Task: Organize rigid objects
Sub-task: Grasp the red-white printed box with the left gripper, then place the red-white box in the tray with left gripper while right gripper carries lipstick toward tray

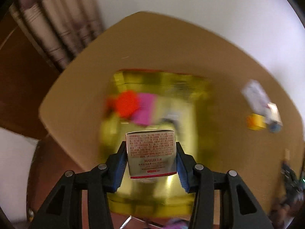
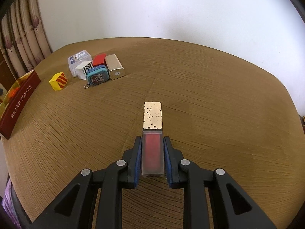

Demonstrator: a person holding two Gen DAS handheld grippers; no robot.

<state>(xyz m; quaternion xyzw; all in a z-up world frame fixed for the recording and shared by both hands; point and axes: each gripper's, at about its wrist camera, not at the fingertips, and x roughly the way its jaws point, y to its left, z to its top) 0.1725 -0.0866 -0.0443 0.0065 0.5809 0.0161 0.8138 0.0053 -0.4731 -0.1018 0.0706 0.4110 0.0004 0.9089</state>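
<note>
The left tongs (image 1: 151,157) clamp a small printed carton (image 1: 151,152) above the gold-lined box (image 1: 152,105) beneath them. The right tongs (image 2: 152,157) pinch a lip-gloss tube (image 2: 152,152) that juts forward. A crooked release could tip the carton onto items already inside.

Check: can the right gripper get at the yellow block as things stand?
Probably not yet. The right gripper is shut on the lipstick, so it would have to drop that first. The path itself looks free: bare table lies between it and the yellow block, which stands apart from the other items.
</note>
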